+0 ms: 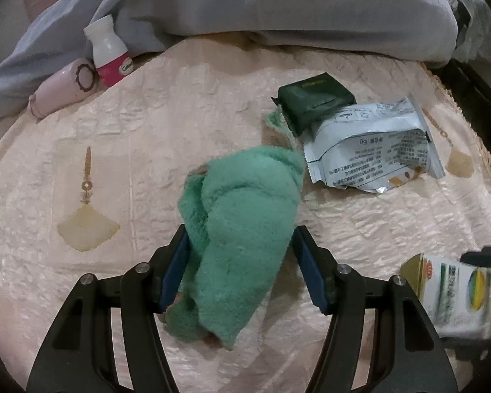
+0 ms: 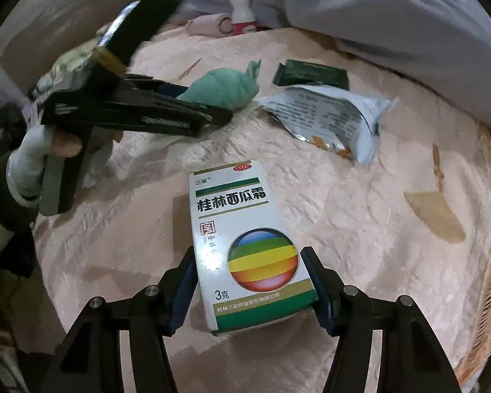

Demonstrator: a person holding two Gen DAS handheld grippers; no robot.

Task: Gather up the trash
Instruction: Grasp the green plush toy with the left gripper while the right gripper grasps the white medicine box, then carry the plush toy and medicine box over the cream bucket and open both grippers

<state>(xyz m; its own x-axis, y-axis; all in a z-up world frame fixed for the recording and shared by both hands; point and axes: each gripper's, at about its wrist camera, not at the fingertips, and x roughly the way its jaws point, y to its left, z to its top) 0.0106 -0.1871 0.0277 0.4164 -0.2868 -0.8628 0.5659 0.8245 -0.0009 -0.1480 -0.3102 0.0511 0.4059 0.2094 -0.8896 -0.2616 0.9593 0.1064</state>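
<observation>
Left wrist view: the left gripper [image 1: 239, 262] pinches a green cloth [image 1: 242, 216] over the pink bedspread [image 1: 114, 163]. Right wrist view: the right gripper [image 2: 248, 281] clamps a white medicine box [image 2: 245, 245].

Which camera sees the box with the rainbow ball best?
The right wrist view: the box lies face up, whole and sharp, between the right gripper fingers. The left wrist view catches only a blurred part of it at the right edge.

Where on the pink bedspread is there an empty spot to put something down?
Bare bedspread lies between the green cloth and the pink case and white bottle. In the right wrist view it is also bare right of the medicine box. It is crowded around the silver wrapper and dark green packet.
</observation>
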